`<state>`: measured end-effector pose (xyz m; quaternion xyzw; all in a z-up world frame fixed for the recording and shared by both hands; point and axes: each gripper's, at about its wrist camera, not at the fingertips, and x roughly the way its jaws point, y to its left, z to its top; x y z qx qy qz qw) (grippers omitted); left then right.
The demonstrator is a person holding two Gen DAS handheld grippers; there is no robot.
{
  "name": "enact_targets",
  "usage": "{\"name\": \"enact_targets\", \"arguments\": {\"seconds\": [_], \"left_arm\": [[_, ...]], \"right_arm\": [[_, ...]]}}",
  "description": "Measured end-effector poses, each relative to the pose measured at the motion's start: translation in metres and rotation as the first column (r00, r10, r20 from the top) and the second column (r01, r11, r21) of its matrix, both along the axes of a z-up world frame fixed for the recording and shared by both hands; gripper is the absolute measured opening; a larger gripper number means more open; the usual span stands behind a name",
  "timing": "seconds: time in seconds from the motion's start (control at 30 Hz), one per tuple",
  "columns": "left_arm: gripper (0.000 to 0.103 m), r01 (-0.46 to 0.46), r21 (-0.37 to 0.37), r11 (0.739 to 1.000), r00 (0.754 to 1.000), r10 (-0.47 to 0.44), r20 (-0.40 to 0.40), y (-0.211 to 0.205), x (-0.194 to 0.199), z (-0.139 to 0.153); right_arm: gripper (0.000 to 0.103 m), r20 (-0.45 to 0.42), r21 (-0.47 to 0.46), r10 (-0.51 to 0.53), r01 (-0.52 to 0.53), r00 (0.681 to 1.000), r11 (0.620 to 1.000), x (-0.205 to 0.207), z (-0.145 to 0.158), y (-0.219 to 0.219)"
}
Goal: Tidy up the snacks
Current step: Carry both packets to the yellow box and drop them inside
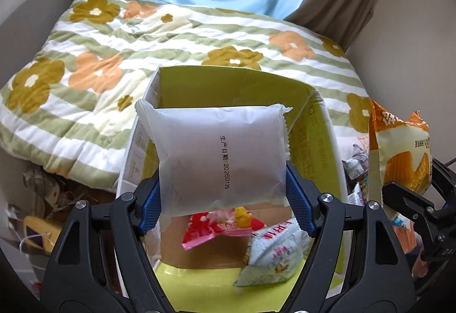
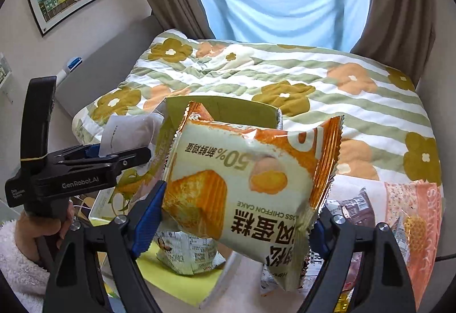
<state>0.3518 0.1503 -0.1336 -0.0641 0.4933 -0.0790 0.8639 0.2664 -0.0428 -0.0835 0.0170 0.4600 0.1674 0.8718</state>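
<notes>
1. A bed with a flowered, green-striped quilt (image 1: 94, 62) fills the background, below a window hung with a blue sheet (image 2: 279, 2) between brown curtains (image 2: 399, 14).
2. The left gripper (image 1: 223, 196) is held level over an open yellow-green box (image 1: 309, 125), its jaws closed on one white packet (image 1: 219, 153) printed with a date line; the packet stands up between the blue pads.
3. Under those jaws, inside the box, lie two snacks: a red-pink packet (image 1: 205, 230) and a pale blue-white packet (image 1: 273, 256).
4. The right gripper (image 2: 236, 216) sits to the box's right, its jaws clamping one orange chiffon cake packet (image 2: 248, 184), tilted.
5. More snack packets (image 2: 399, 216) lie right of these jaws.
</notes>
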Motion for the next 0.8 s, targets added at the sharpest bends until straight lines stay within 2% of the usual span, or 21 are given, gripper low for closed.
{"name": "enact_targets", "arguments": {"seconds": [0.13,0.23,0.33,0.4,0.5,0.6,0.8], "left_arm": [[0.073,0.040,0.007,0.999,0.998,-0.039,-0.053,0.003,0.025,-0.023],[0.073,0.047,0.003,0.999,0.994,-0.046,-0.097,0.004,0.039,-0.036],[0.081,0.046,0.006,0.999,0.991,-0.044,-0.124,0.003,0.045,-0.045],[0.096,0.060,0.013,0.998,0.991,-0.058,-0.124,0.002,0.043,-0.047],[0.097,0.062,0.055,0.997,0.992,-0.056,-0.111,0.003,0.030,-0.043],[0.097,0.057,0.045,0.997,0.992,-0.051,-0.113,0.007,0.013,-0.039],[0.097,0.035,0.072,0.997,0.992,-0.026,-0.123,0.011,-0.012,-0.039]], "right_arm": [[0.082,-0.024,0.002,-0.017,0.017,1.000,1.000,0.015,-0.011,0.017],[0.082,-0.047,-0.041,-0.021,0.019,0.999,0.999,0.022,-0.020,0.025],[0.082,-0.069,-0.053,-0.024,0.020,0.997,0.998,0.029,-0.029,0.025],[0.082,-0.079,-0.044,-0.019,0.015,0.997,0.999,0.035,-0.034,0.025],[0.082,-0.082,-0.051,-0.001,-0.003,0.997,0.999,0.039,-0.040,0.027],[0.082,-0.096,-0.053,0.019,-0.024,0.995,0.998,0.041,-0.042,0.027],[0.082,-0.088,-0.104,0.046,-0.055,0.995,0.993,0.048,-0.042,0.036]]}}
